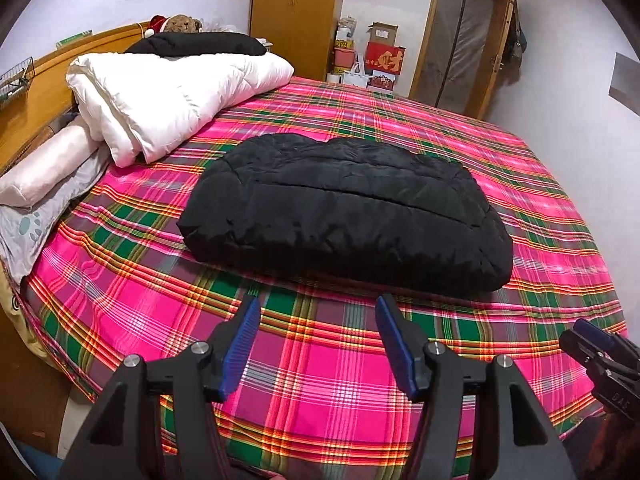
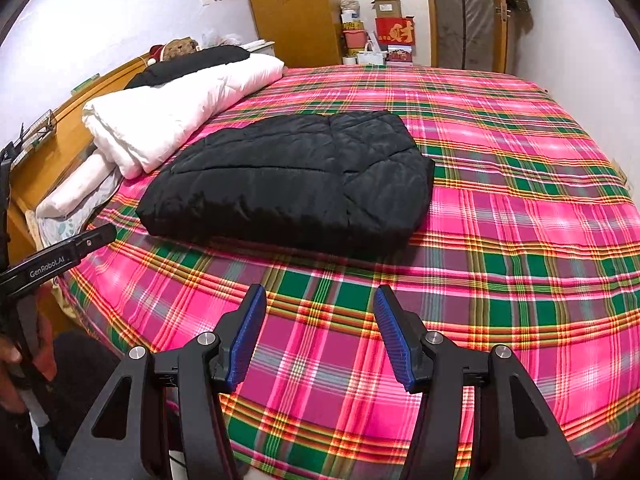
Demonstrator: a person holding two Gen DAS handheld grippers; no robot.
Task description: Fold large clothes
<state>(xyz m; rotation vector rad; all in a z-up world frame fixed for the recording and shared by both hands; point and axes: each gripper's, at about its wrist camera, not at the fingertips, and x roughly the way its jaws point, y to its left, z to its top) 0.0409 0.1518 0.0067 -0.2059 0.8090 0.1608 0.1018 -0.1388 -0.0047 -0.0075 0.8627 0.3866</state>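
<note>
Left claw spread empty, right claw likewise, folded black jacket beyond, plaid bedsheet.

Bedroom clutter around a plaid-sheeted bed

A folded white duvet lies along the bed's headboard edge with a pink pillow beside it; a teddy bear sits behind, boxes beyond the far edge.

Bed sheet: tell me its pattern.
The bed sheet is pink, green and orange plaid, clearest in the right wrist view.
</note>
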